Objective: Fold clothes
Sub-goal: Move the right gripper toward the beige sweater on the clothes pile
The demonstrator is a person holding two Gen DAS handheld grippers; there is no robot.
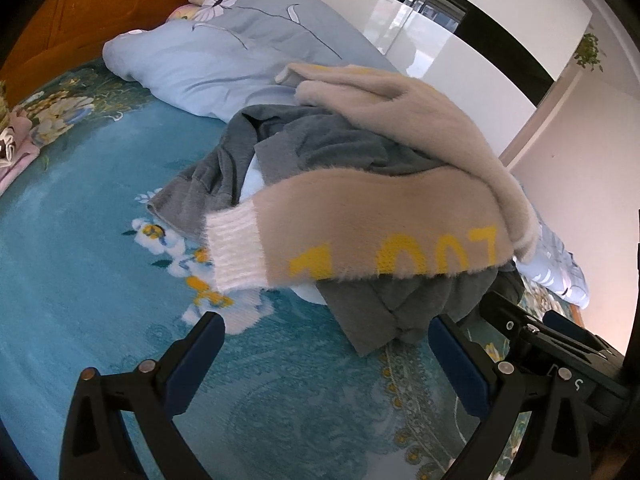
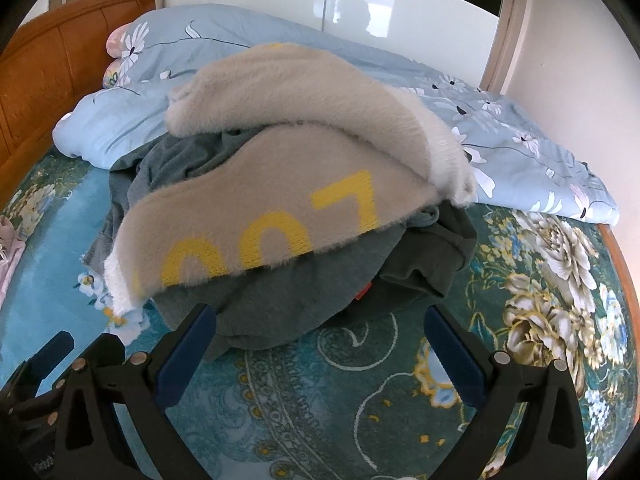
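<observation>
On the bed's floral teal cover [image 2: 360, 420], a heap of clothes lies against the pale blue duvet [image 1: 224, 60] — a fuzzy beige sweater [image 2: 280, 208] with yellow lettering draped over limp grey garments [image 2: 312, 292]. Both left gripper [image 1: 326, 350] and right gripper [image 2: 320, 340] hover before the heap, jaws spread, empty. Best lift the sweater first — pinch its ribbed white cuff [image 1: 236, 250] and shoulder.

A fuzzy beige sweater [image 1: 400, 208] with yellow lettering and a white ribbed cuff [image 1: 236, 248] is seen draped unfolded over crumpled grey garments [image 1: 320, 148]. The sleeve is stretched toward 9 o'clock in the left wrist view. The pile is heaped on the bed.
</observation>
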